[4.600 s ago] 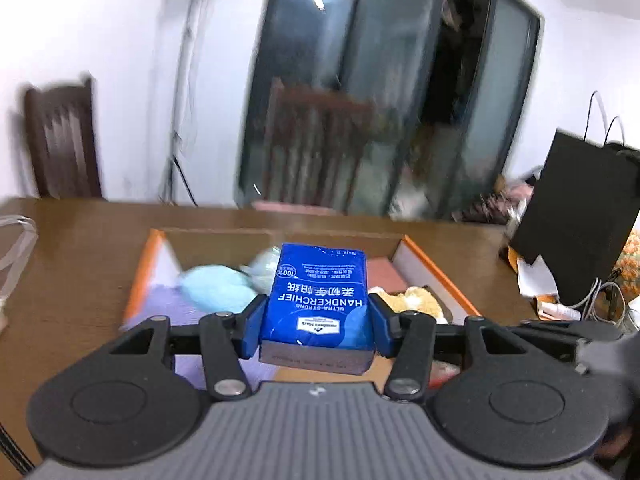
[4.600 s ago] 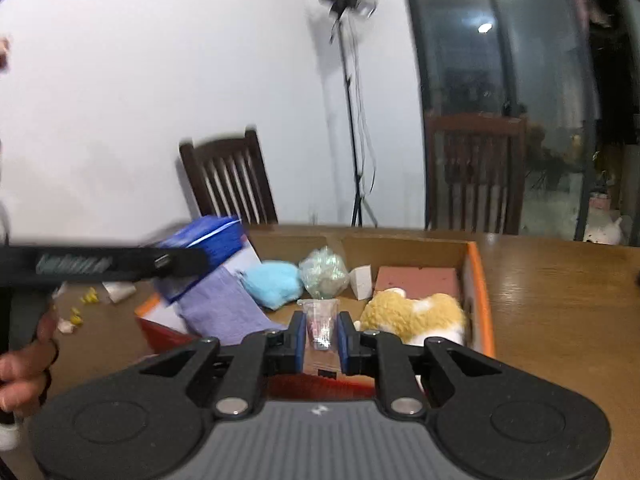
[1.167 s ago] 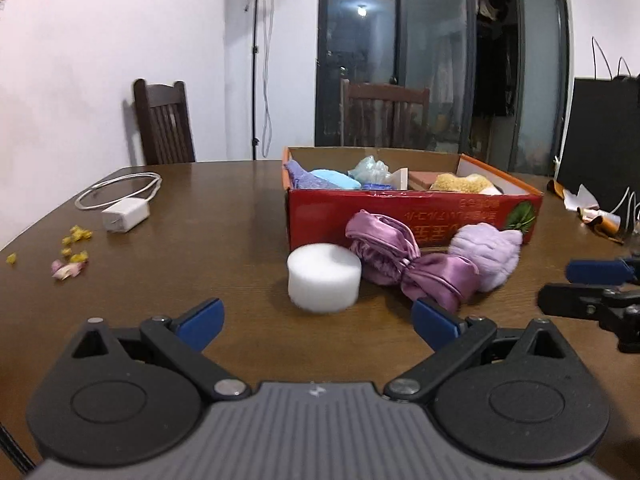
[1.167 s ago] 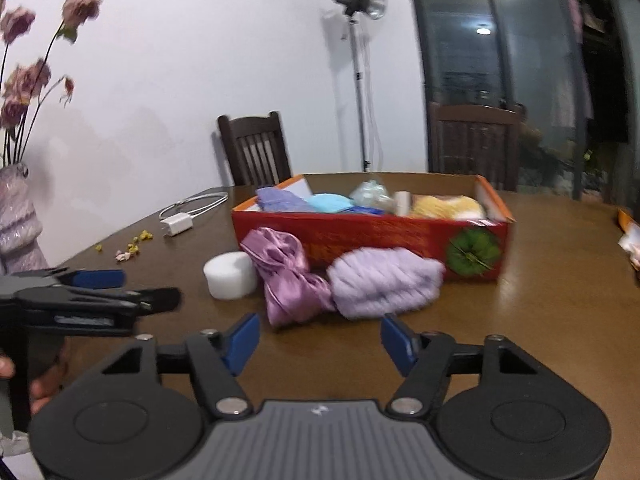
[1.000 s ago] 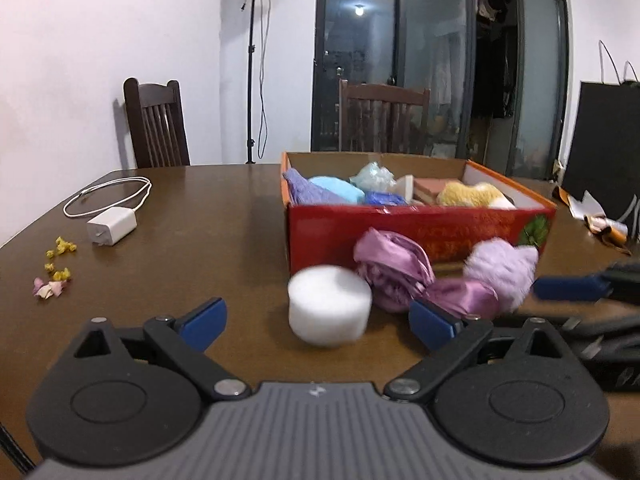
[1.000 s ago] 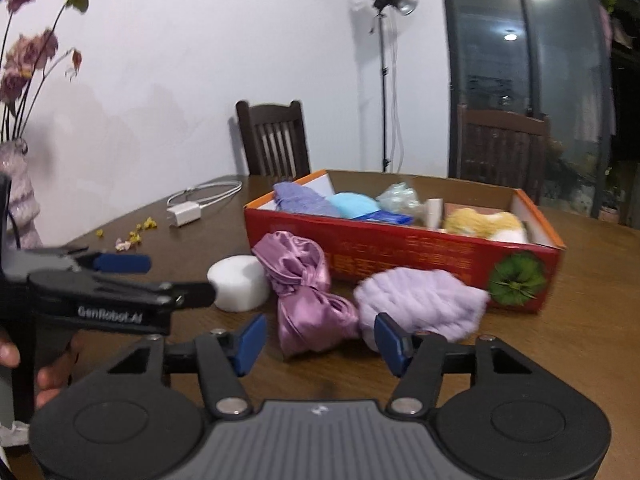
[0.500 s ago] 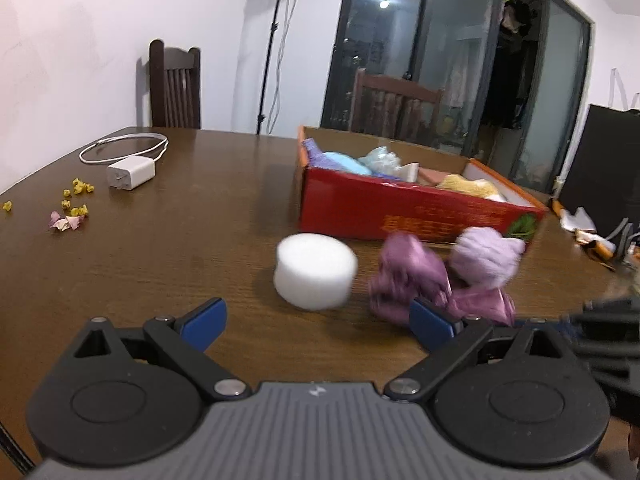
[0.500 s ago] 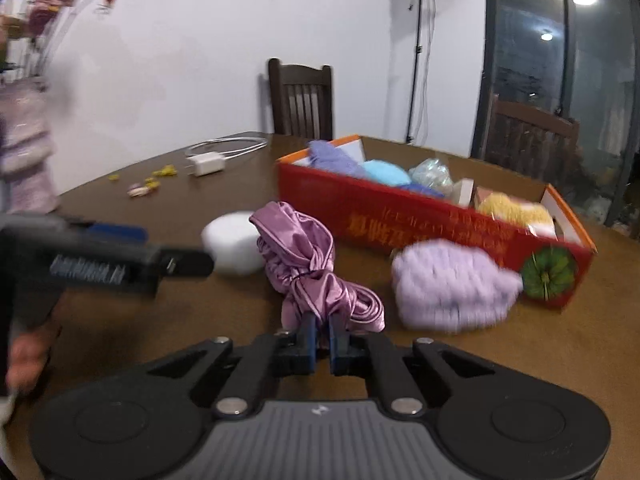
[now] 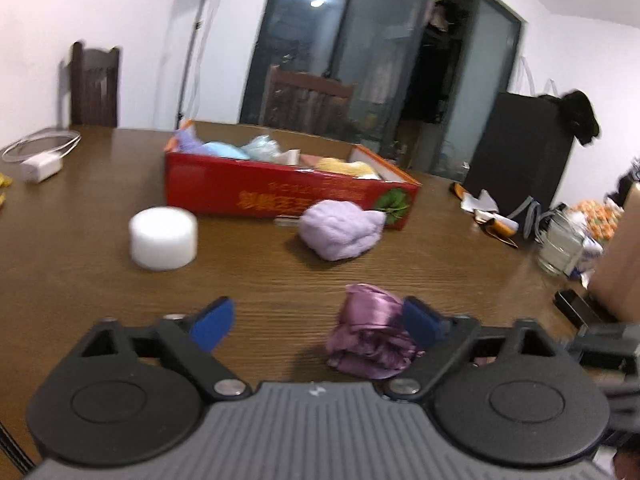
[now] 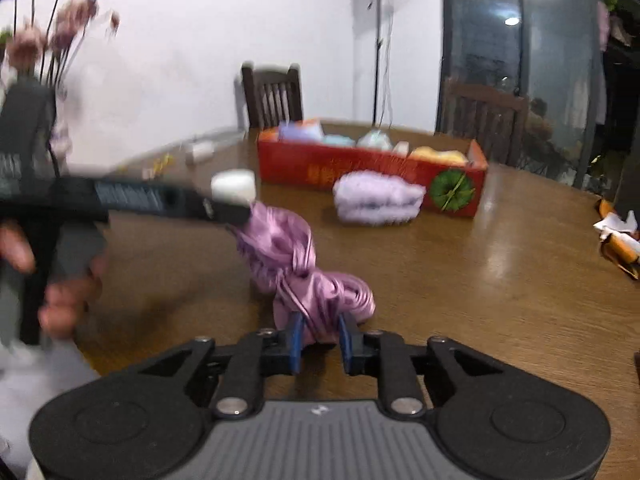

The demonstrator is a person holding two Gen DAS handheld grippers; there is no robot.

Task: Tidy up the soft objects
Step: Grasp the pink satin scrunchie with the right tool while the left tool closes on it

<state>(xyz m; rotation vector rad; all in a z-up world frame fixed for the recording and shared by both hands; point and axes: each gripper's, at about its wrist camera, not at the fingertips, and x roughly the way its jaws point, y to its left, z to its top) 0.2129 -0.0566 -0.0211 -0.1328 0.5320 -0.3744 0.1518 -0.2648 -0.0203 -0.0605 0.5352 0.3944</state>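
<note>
- Here, in the left wrist view, the left gripper (image 9: 318, 322) sits low over the table (image 9: 440, 248), level, its jaws spread wide and holding nothing.
- The satin cloth (image 9: 370, 338) lies bunched on the table between the blue fingertips (image 9: 212, 322), close against the right-hand one.
- Further on, a lilac plush (image 9: 340, 230) rests just in front of the red box (image 9: 288, 196), and a white foam puck (image 9: 163, 238) stands to its left, apart from both.
- The box holds a purple item, a pale blue one, a crinkly clear packet and a yellow plush; their edges are blurred.
- A charger (image 9: 40, 166) with its coiled cable lies far left; a black bag (image 9: 520, 156) and a glass jar (image 9: 560, 248) stand to the right.
- In the right wrist view, the right gripper (image 10: 320, 340) is level and near the table edge, its jaws clenched on the near end of the cloth (image 10: 296, 260), which trails forward on the wood.
- The left gripper (image 10: 240, 212) reaches in from the left, held by a hand (image 10: 60, 280), with its tip at the far end of the cloth; blur hides whether they touch.
- Behind its tip stands the puck (image 10: 234, 186).
- The plush (image 10: 376, 198) lies against the front of the box (image 10: 360, 166).
- Blurred flowers (image 10: 60, 20) rise at the left, and a chair (image 10: 272, 96) stands behind the table.
</note>
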